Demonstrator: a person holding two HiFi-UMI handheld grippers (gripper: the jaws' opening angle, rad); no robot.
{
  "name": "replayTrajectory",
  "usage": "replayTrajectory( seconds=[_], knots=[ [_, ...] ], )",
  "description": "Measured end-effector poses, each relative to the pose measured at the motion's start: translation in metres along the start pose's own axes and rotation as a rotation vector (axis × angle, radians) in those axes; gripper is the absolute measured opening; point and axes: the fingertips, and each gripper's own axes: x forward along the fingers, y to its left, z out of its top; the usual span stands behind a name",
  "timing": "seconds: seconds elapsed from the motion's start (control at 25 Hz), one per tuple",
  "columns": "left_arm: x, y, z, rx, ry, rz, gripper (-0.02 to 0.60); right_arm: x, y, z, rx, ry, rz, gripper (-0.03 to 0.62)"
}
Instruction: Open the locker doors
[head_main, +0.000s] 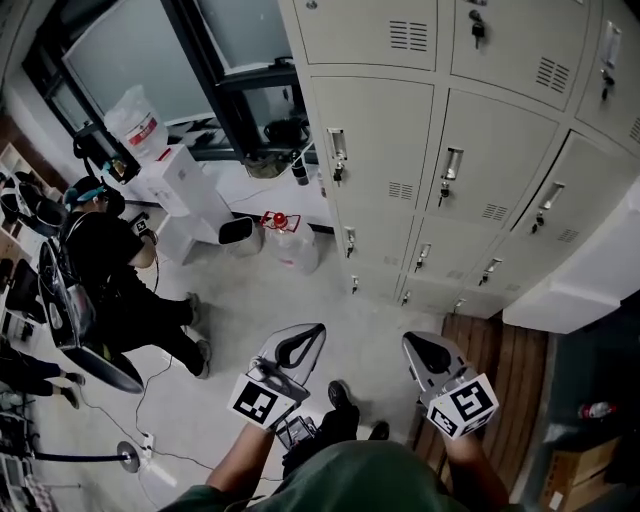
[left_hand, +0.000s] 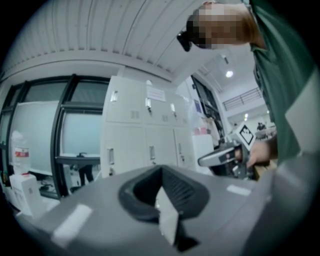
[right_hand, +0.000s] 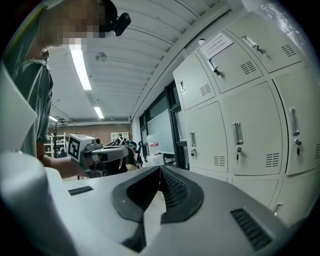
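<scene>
The lockers (head_main: 470, 150) line the far edge of the floor (head_main: 260, 300), their beige doors all closed, each with a vertical handle and vent slots. The head view cuts off the top row. Both gripper views show a paper notice (right_hand: 216, 45) on a top door there. The left hand-held gripper (head_main: 312, 332) and the right hand-held gripper (head_main: 412, 342) have their jaws pressed together on nothing, well apart from the doors.

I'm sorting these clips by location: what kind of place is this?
Probably a workplace locker area: a bank of beige metal lockers with closed doors, large dark-framed windows, and a pale grey floor.
</scene>
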Motion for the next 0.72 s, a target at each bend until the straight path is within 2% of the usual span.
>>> replayTrajectory(
  seconds=[0.32, 0.52, 0.72],
  knots=[
    [0.043, 0.086, -0.014, -0.018, -0.018, -0.055, -0.002, 0.082, -0.040, 0.003, 0.002, 0.030, -0.080, 0.005],
    [0.067, 0.135, -0.039, -0.048, -0.010, -0.099, -0.002, 0.138, -0.063, 0.000, 0.003, 0.028, -0.135, 0.005],
    [0.090, 0.174, -0.063, -0.079, -0.015, -0.092, -0.002, 0.189, -0.083, -0.017, 0.010, 0.063, -0.151, 0.005]
  ],
)
